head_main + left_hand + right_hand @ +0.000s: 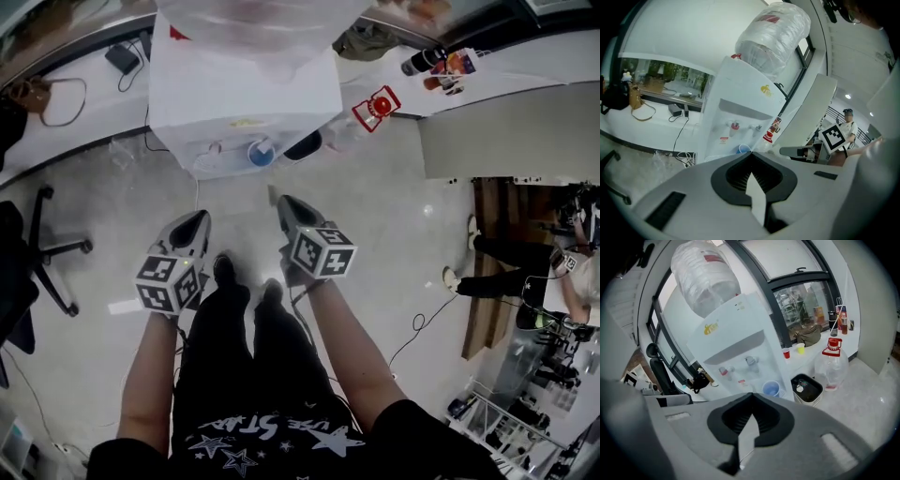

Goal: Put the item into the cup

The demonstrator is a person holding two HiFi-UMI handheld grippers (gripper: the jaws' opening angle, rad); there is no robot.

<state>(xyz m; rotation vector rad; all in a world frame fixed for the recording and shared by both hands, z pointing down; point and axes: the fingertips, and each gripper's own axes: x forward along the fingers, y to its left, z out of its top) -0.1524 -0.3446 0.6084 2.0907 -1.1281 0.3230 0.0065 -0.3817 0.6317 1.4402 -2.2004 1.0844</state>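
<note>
Blue cup (771,388) under white water dispenser (736,341), black bin (806,380) just beside

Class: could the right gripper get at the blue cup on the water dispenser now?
Probably yes: nothing stands between the right gripper and the blue cup on the dispenser, though its jaws are together and would need opening first.

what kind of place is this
Likely an office or lab corner: a water dispenser with a big bottle on top, a swivel chair and a long white counter along the wall.
</note>
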